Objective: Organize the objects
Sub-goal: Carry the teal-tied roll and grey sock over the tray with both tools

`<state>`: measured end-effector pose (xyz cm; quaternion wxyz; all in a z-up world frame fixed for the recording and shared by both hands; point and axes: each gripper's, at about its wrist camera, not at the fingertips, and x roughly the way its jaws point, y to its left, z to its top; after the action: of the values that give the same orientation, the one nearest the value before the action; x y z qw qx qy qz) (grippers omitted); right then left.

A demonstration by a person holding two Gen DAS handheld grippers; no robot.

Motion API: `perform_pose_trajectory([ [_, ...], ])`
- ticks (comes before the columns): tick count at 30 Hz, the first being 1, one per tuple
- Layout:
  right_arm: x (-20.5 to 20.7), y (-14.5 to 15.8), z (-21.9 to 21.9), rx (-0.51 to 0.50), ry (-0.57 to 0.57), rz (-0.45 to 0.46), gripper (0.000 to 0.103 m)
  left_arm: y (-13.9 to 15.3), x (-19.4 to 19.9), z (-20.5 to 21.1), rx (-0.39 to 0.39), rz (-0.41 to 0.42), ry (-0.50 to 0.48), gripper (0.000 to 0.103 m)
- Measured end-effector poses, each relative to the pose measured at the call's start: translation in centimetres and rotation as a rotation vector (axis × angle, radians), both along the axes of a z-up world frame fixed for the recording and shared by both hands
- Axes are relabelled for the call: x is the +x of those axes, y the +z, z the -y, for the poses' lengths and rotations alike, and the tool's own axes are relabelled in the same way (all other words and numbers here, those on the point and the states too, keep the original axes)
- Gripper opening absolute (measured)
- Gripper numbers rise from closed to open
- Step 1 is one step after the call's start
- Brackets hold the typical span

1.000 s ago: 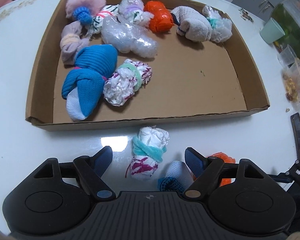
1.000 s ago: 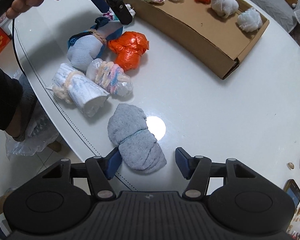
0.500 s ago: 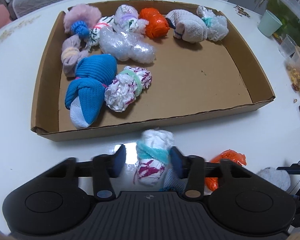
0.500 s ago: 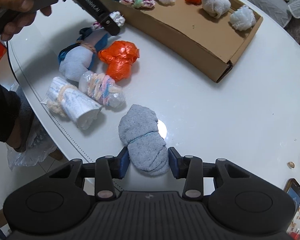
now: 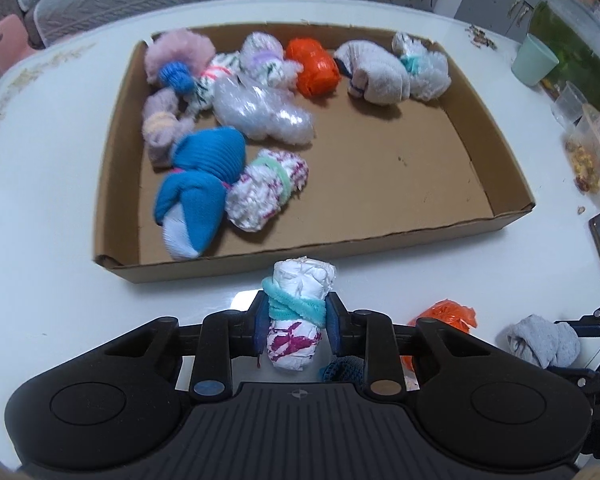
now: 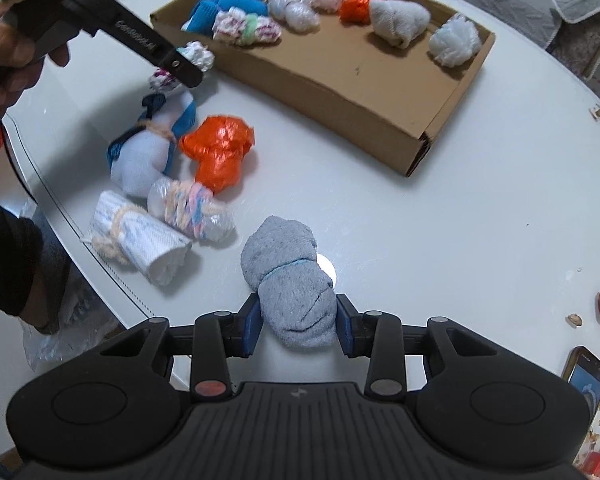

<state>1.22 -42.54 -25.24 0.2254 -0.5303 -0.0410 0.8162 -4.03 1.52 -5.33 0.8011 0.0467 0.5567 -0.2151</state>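
Observation:
A shallow cardboard box [image 5: 500, 216] on the white table holds several tied bundles of socks and bags. Just in front of its near wall, my left gripper [image 5: 296, 320] is shut on a white bundle with a teal band [image 5: 300, 280]. The right wrist view shows that same gripper [image 6: 180, 68] from the side, held in a hand, with the white bundle [image 6: 198, 54] in it. My right gripper [image 6: 298, 326] has its jaws closing, and both pads touch the grey sock bundle [image 6: 284, 256] lying on the table between them.
Loose on the table near its left edge lie an orange bag bundle [image 6: 220, 152], a white and blue sock bundle [image 6: 144, 156], a clear bag with a pastel band [image 6: 188, 208] and a white roll [image 6: 140, 236]. A phone [image 6: 584, 372] and a green cup [image 5: 534, 60] stand to the right.
Both grippers closed from wide open: the left onto the white teal-banded bundle, the right onto the grey sock bundle. Neither hand travelled much.

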Motion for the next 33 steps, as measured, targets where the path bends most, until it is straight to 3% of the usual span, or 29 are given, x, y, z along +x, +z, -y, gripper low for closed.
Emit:
perform_pose_trajectory([
  [4, 0.3, 1.0, -0.3, 0.013, -0.005, -0.039, 0.035, 1.9, -0.1, -0.6, 0.006, 0.035, -0.004, 0.035],
  [8, -0.2, 2.4, 0.2, 0.038, -0.004, -0.107, 0.035, 5.0, 0.0, -0.8, 0.019, 0.142, -0.024, 0.035],
  [13, -1.7, 5.0, -0.9, 0.079, -0.016, -0.24, 0.034, 8.3, 1.0, -0.1, -0.05, 0.24, -0.018, 0.035],
  [17, -3.2, 7.5, -2.3, 0.11, -0.047, -0.361, 0.035, 9.1, 2.4, 2.2, -0.072, 0.28, -0.047, 0.035],
  [20, -4.8, 9.0, -3.4, 0.127, -0.056, -0.41, 0.034, 8.7, 3.8, 3.8, -0.094, 0.273, -0.048, 0.035],
  [24, -8.2, 9.5, -5.5, 0.121, -0.042, -0.399, 0.034, 7.2, 5.5, 5.9, -0.107, 0.265, -0.06, 0.035],
  [33, -11.9, 6.4, -10.9, -0.019, -0.1, -0.327, 0.035, 1.1, 8.7, 7.6, -0.071, 0.183, -0.054, 0.035],
])
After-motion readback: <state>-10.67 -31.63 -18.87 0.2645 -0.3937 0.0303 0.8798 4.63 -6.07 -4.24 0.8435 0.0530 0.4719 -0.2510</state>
